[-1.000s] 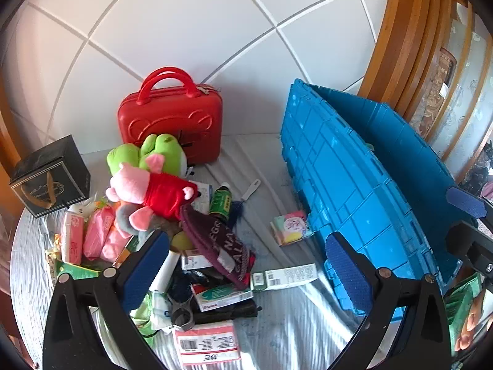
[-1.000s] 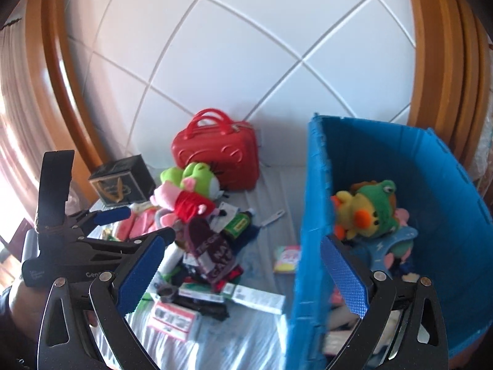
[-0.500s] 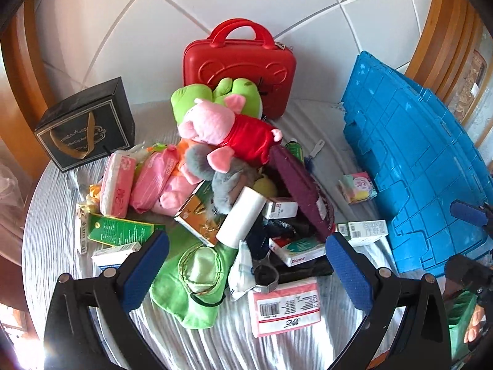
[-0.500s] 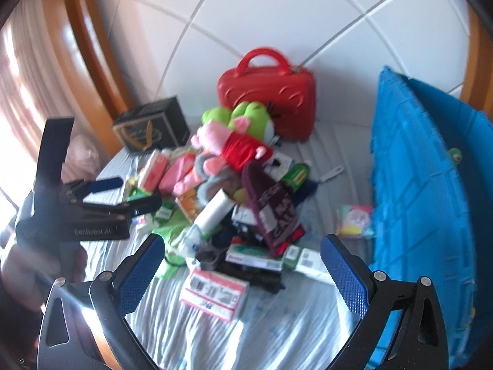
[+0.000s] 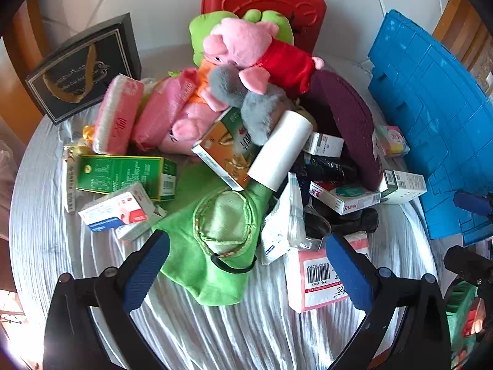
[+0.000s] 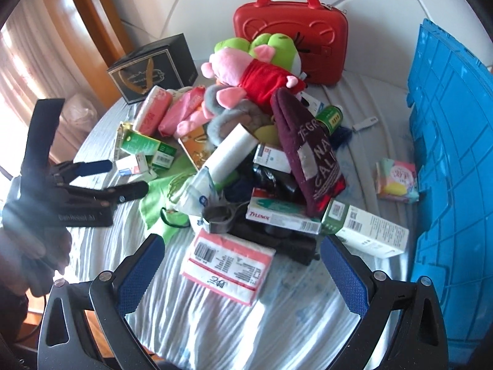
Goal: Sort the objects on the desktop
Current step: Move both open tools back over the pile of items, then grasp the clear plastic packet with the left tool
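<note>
Heaping across the middle of the frame, the clutter pile (image 5: 246,141) covers the round tabletop (image 5: 46,215): a pink pig plush (image 5: 255,52) in red on top, a white roll (image 5: 280,151), a maroon beanie (image 6: 308,151), medicine boxes and a green cloth (image 5: 197,246). Left gripper (image 5: 246,265) hovers released over that cloth; right gripper (image 6: 240,265) gapes over a pink barcoded pack (image 6: 228,265). A blue crate (image 6: 446,154) stands at right, a red case (image 6: 289,27) behind.

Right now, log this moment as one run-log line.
left gripper: open, above green cloth | right gripper: open, above pink packet | blue crate: right of pile | held: nothing
</note>
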Demonstrator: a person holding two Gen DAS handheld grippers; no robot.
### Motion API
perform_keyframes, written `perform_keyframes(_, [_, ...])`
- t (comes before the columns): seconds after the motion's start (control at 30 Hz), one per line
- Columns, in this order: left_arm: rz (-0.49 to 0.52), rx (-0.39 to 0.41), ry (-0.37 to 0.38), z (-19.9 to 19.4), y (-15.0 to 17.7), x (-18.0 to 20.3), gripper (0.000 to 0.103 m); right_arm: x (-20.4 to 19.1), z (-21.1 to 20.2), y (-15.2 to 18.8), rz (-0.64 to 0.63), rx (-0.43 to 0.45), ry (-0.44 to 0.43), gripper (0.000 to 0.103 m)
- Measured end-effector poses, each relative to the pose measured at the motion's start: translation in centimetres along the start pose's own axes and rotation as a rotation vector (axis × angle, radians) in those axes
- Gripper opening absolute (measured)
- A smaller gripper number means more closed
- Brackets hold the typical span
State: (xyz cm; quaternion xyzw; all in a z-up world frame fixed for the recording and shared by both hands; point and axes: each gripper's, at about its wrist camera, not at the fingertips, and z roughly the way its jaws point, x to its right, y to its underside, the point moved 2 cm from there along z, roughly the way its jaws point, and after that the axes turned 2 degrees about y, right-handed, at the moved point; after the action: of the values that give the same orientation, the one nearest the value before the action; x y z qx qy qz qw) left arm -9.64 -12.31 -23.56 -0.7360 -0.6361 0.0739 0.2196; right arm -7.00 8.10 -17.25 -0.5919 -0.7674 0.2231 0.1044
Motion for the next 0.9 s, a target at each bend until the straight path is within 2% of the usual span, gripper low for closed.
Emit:
perform_keyframes(0.17, [0.024, -0.033, 0.034, 3.5, -0.4, 2.0, 0.102, 0.8, 1.6, 1.2, 0.024, -0.045, 0.029, 0.103])
perform_keyframes(0.3, [0.018, -0.085, 0.030, 6.9, -0.8, 2.5, 0.092, 1.1, 3.2, 2.1, 0.041, -0.071, 0.043, 0.103])
perform_keyframes(0.4, [-0.008, -0.133, 0.049, 9.1, -0.8, 2.2, 0.077, 0.7, 4.5, 2.5, 0.042, -0.087, 0.041, 0.103])
perform_keyframes(0.47, [-0.014, -0.156, 0.054, 10.1, -0.6, 1.8, 0.055, 0.3, 5.4, 2.6, 0.036, -0.092, 0.036, 0.103])
perform_keyframes(0.5, [-0.028, -0.159, 0.074, 10.3, -0.4, 1.5, 0.051, 0.1, 5.8, 2.7, 0.035, -0.096, 0.034, 0.103])
perform_keyframes(0.57, [-0.059, -0.150, 0.130, 10.3, -0.1, 0.9, 0.034, -0.3, 6.6, 2.7, 0.038, -0.104, 0.032, 0.103])
perform_keyframes(0.67, [-0.058, -0.130, 0.154, 9.6, 0.5, 0.4, 0.027, -1.0, 7.8, 2.5, 0.035, -0.100, 0.026, 0.103])
perform_keyframes(0.9, [-0.111, -0.081, 0.215, 7.9, 1.9, -1.9, 0.025, -2.7, 11.4, 1.6, 0.044, -0.122, 0.017, 0.103])
